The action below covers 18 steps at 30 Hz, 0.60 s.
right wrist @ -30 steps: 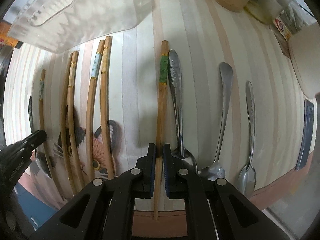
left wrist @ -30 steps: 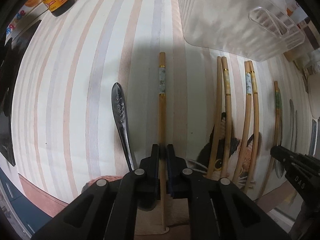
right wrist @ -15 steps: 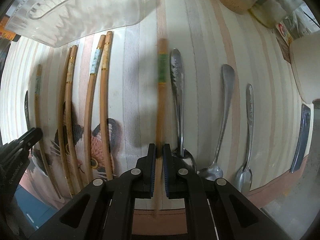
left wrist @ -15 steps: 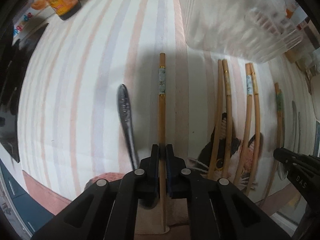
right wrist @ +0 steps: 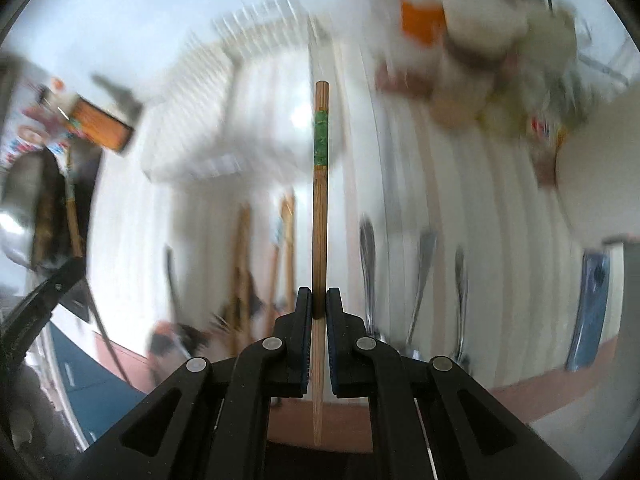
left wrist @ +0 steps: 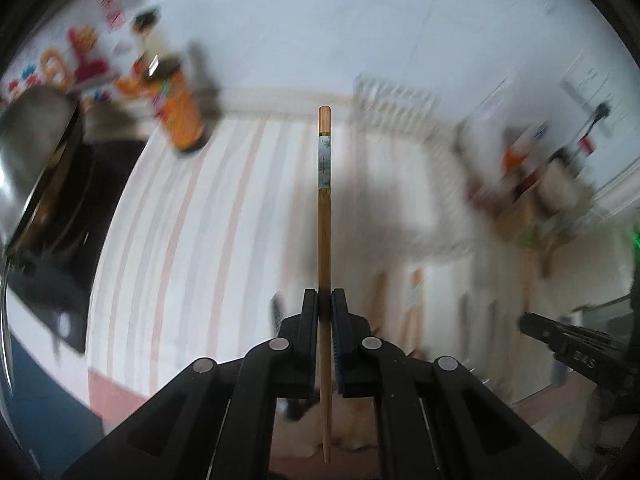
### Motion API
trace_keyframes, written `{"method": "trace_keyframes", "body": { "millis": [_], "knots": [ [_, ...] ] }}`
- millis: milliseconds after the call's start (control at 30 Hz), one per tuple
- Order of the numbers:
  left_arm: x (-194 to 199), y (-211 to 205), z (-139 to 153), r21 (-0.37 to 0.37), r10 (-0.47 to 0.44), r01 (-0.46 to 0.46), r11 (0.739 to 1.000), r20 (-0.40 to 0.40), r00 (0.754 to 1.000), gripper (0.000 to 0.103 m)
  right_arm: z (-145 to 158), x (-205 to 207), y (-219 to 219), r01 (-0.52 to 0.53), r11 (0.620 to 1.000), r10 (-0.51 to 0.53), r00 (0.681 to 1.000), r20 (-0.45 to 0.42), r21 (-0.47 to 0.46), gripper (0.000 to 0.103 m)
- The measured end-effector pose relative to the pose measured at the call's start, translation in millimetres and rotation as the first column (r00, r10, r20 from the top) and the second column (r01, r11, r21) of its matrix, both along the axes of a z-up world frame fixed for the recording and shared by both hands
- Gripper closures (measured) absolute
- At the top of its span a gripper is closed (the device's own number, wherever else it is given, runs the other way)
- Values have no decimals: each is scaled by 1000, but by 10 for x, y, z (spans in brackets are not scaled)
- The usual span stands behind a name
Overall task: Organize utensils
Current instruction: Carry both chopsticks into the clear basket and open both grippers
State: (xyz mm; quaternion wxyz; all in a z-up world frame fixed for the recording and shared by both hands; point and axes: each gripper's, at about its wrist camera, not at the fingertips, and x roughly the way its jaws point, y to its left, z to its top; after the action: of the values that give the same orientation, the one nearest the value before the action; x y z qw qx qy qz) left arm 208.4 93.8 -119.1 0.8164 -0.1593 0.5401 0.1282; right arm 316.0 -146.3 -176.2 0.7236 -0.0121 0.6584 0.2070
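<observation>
My left gripper is shut on a wooden chopstick with a pale blue band, held lifted off the striped cloth and pointing forward. My right gripper is shut on a wooden chopstick with a green band, also lifted. Other chopsticks lie on the cloth below, blurred. Three metal spoons lie to the right of them. The clear plastic rack stands at the back. The right gripper shows at the right edge of the left wrist view.
An orange bottle stands at the back left by a dark pan. Jars and packets crowd the back right. A dark blue flat object lies at the cloth's right edge. Both views are motion-blurred.
Both grippers have risen and tilted up, each lifting its chopstick off the cloth. The views now take in the wall and the back of the table.
</observation>
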Motion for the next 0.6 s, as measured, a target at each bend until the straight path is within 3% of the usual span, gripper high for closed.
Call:
{"method": "trace_keyframes", "body": {
  "millis": [167, 267, 400, 600],
  "knots": [
    [758, 11, 270, -108, -29, 35, 993, 62, 998, 99, 229, 573, 114, 41, 993, -44, 999, 22, 114, 96],
    [1275, 53, 258, -145, -34, 41, 989, 52, 998, 99, 232, 1055, 316, 79, 985, -83, 996, 17, 155, 96],
    [1812, 144, 108, -157, -48, 49, 986, 13, 999, 99, 127, 1511, 610, 92, 986, -99, 994, 45, 136, 96],
    [2173, 169, -292, -159, -81, 69, 985, -73, 994, 99, -154, 1752, 882, 65, 994, -69, 997, 39, 90, 96]
  ]
}}
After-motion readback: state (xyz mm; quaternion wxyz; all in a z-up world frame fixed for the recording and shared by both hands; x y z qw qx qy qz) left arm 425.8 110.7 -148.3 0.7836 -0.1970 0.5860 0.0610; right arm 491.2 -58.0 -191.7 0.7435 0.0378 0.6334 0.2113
